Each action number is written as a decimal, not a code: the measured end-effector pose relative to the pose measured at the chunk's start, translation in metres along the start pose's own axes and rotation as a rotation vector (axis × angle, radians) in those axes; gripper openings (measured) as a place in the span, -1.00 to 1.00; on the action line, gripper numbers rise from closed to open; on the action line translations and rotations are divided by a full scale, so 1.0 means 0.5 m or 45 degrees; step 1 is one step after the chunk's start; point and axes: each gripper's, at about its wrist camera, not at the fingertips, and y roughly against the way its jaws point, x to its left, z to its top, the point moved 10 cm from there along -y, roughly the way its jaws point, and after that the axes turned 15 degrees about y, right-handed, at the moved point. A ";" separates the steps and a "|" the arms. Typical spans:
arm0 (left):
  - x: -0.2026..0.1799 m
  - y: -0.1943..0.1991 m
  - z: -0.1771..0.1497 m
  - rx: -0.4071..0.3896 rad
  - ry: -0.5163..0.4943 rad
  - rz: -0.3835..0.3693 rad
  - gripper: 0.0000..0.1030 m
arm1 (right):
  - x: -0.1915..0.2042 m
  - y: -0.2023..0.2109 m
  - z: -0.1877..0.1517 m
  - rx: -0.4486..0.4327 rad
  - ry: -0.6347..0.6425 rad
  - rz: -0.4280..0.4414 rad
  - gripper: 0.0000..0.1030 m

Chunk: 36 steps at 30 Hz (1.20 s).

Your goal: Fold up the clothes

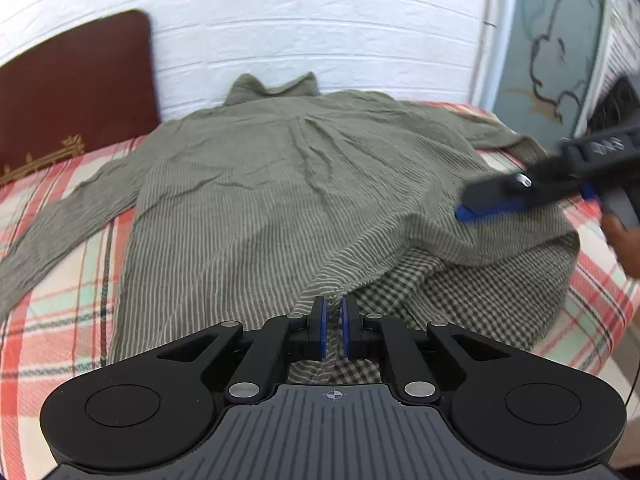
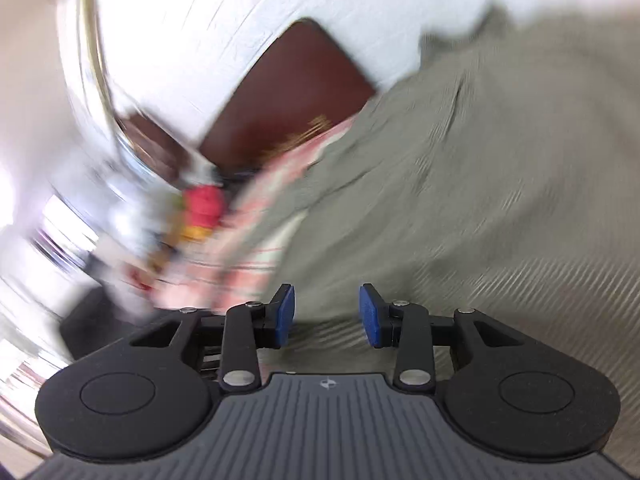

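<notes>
Here the left hand-held gripper (image 1: 335, 322) is pinched tight on the bottom hem of the green striped shirt (image 1: 280, 184), lifting a little fold. The shirt lies spread flat on the plaid bed cover (image 1: 60, 280), its collar by the white wall (image 1: 320, 20). The right hand-held gripper (image 2: 327, 314) hangs over the shirt's right side, pads apart, gripping nothing. A dark red headboard (image 1: 76, 88) stands left of the shirt.
</notes>
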 end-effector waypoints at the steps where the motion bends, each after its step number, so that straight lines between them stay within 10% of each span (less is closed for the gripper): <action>1: 0.002 0.000 0.001 -0.002 0.014 0.001 -1.00 | -0.005 -0.013 -0.011 0.012 -0.085 0.043 -0.21; 16: -0.018 0.050 -0.007 -0.091 0.025 -0.025 -1.00 | -0.056 -0.161 -0.038 -0.030 -0.574 0.147 -0.31; 19: -0.017 0.057 -0.017 -0.072 0.075 -0.050 -0.97 | -0.054 -0.162 -0.029 -0.072 -0.526 0.114 -0.97; 25: 0.025 0.078 -0.056 0.019 0.707 -0.319 0.20 | 0.011 -0.101 0.025 -0.197 -0.235 0.091 -0.97; 31: 0.086 0.086 -0.105 -0.080 1.372 -0.513 0.33 | 0.051 -0.072 0.045 -0.260 -0.140 0.116 -0.97; 36: 0.092 0.107 -0.074 -0.275 1.514 -0.611 0.70 | 0.075 -0.058 0.020 -0.250 -0.110 0.110 -0.97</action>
